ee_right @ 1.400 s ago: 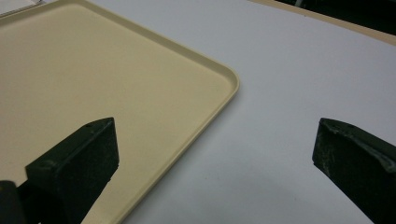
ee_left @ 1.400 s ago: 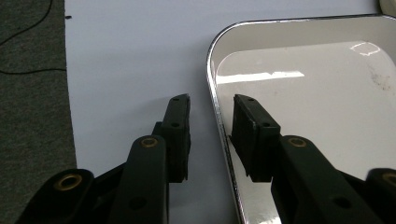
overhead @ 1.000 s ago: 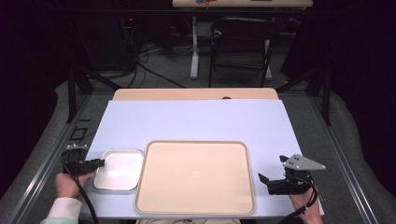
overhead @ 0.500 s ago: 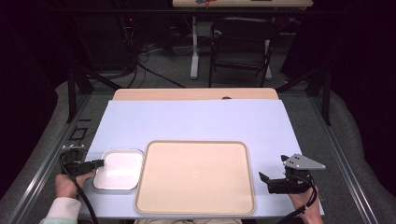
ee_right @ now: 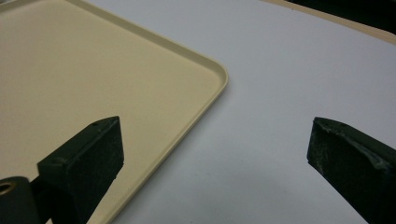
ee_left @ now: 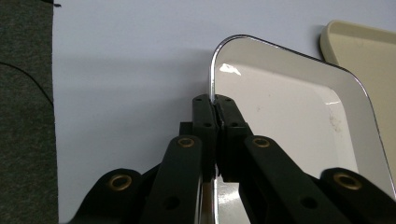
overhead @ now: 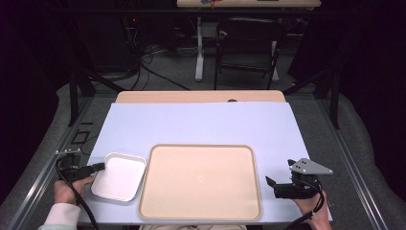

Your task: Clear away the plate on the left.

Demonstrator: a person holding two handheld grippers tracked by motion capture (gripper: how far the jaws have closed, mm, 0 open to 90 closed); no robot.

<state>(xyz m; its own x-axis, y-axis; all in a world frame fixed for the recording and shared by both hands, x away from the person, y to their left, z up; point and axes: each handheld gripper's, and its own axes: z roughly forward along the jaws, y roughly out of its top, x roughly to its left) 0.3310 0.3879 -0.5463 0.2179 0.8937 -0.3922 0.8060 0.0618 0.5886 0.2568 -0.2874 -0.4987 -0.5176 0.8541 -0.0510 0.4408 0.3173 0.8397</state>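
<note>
Left gripper view, up close on the left gripper (ee_left: pixel 215 109): pinching the thin bright rim of the small white enamel tray (ee_left: pixel 289 107), one jaw inside the lip, one outside. Bites on one edge only, near a corner.

Risky from here. With so narrow a hold on a glossy rim, could slip off under any lift, or let the far side droop and swing. Could also knock into the big beige serving tray (overhead: pixel 200 181) lying just beside it on the right, almost touching, if pushed that way. Might drag and ruckle the pale lilac sheet (overhead: pixel 201 124) too, if slid rather than lifted.

Over in the high view, sits at the front left of the sheet, empty as far as can be told. Off to the right, the right gripper (overhead: pixel 274 186): spread wide, holding nothing, low beside the serving tray's right edge and apart from it.

Hard to make out whether the enamel tray rests flat or has its gripped edge raised; cannot tell. Near part of its rim hidden behind the black linkage. Left hand (overhead: pixel 67 189) and right hand (overhead: pixel 316 211) cut off at the bottom of the high view. A few faint specks on the enamel, too small to name.
</note>
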